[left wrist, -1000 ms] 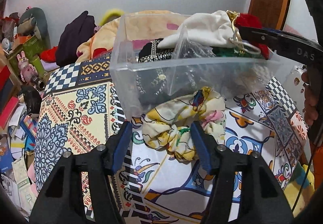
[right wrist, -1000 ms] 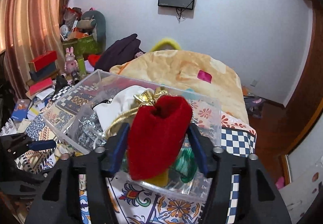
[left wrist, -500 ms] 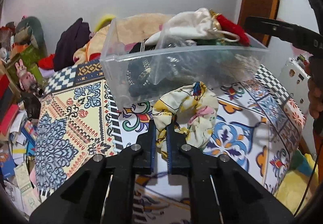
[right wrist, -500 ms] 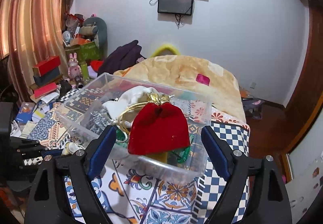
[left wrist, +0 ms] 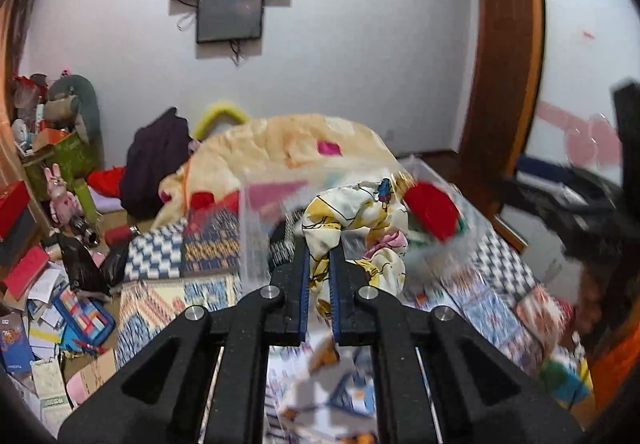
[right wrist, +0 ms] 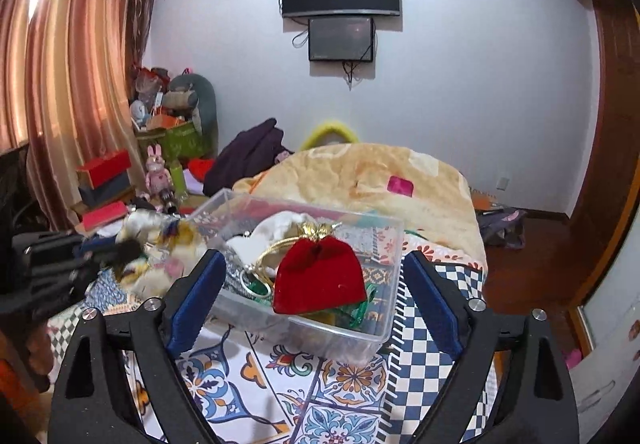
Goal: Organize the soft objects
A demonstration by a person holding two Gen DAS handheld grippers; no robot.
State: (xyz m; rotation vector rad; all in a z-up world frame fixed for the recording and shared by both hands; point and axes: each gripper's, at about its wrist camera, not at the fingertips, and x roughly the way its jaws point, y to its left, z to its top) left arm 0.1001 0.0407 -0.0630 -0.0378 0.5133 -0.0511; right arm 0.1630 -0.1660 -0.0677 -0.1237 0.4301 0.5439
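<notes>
My left gripper (left wrist: 319, 284) is shut on a yellow floral fabric scrunchie (left wrist: 360, 220) and holds it up in the air in front of the clear plastic bin (left wrist: 250, 228). The view is blurred by motion. In the right wrist view the scrunchie (right wrist: 160, 248) shows blurred at the bin's left end. My right gripper (right wrist: 312, 300) is open and empty, in front of the bin (right wrist: 384, 308). A red velvet pouch (right wrist: 318, 280) lies on top of the bin's contents, beside a white cloth (right wrist: 276, 228) and a gold bangle (right wrist: 276, 248).
The bin stands on a patterned bedspread (right wrist: 344, 380). A peach blanket (right wrist: 380, 180) is heaped behind it. Boxes, toys and papers (left wrist: 48, 284) clutter the floor at the left. A wooden door (left wrist: 504, 84) stands at the right.
My left gripper closed on the scrunchie and lifted it off the bedspread toward the bin. My right gripper released the red pouch into the bin, opened wide and drew back.
</notes>
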